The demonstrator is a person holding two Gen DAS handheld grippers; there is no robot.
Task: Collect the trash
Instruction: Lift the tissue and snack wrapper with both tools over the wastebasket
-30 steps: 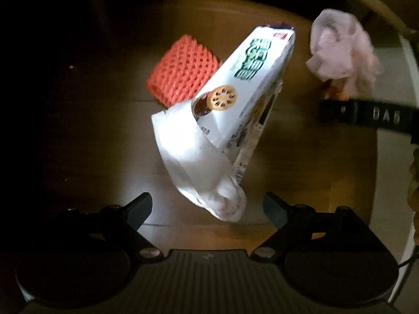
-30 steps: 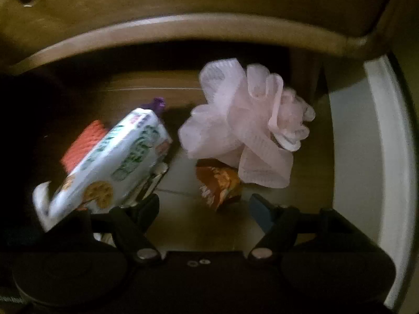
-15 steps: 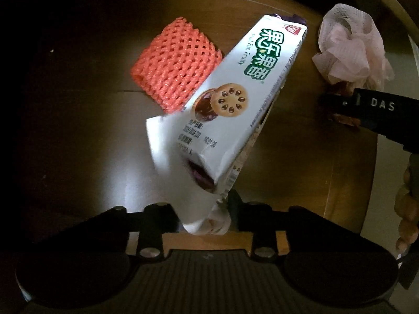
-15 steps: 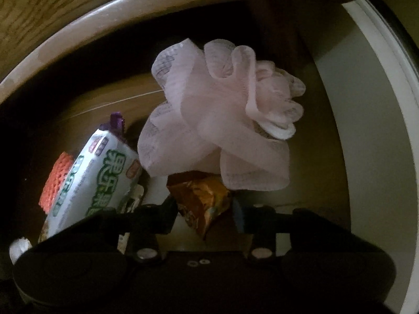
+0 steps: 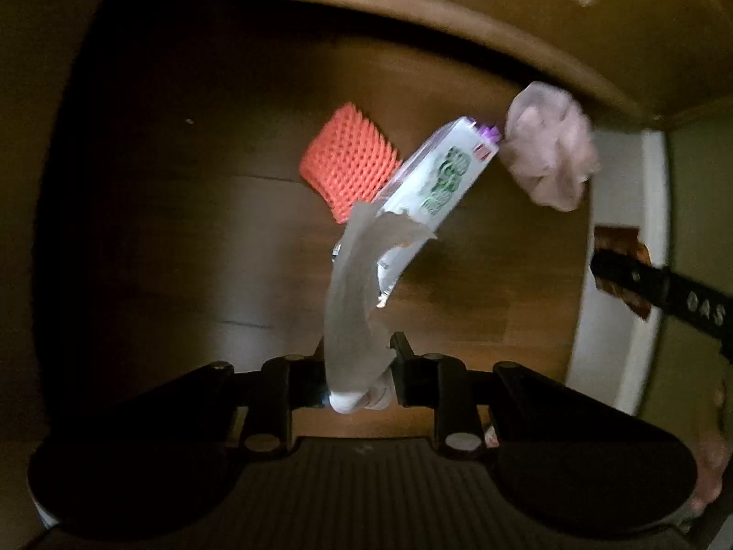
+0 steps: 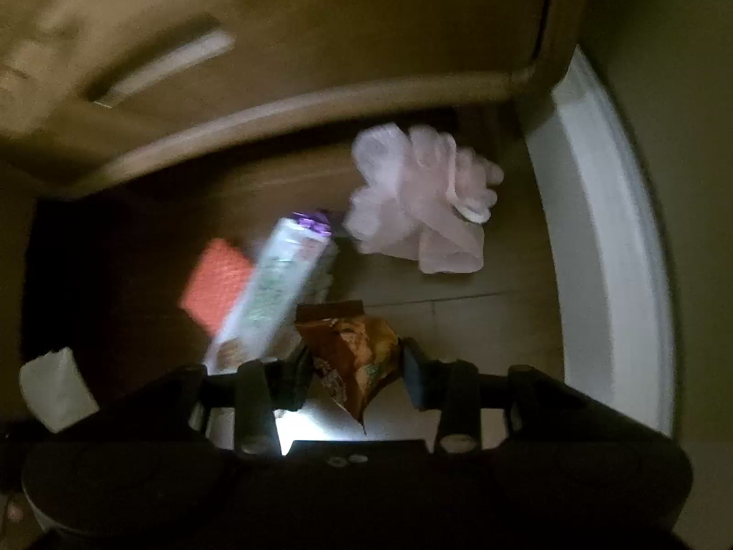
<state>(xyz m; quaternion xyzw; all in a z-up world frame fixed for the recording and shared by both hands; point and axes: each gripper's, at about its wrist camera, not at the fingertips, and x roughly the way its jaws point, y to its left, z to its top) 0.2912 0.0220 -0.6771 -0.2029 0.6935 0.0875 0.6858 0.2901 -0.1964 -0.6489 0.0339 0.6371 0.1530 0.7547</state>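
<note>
Lifted white wrapper [image 5: 355,302] (crumpled), orange packet [image 6: 355,357]

- A dark wooden floor [image 5: 192,211] of planks with thin seams fills the middle of both views; it lies dim toward 9 o'clock.
- A pale wooden piece of furniture [image 6: 284,32] with a curved lower edge arcs across 12 o'clock in both views; a slot-like recess [image 6: 165,68] shows at 10 o'clock in the right wrist view.
- A white baseboard [image 6: 609,247] curves down the 3 o'clock side, and a greenish wall [image 6: 687,91] rises beyond it.
</note>
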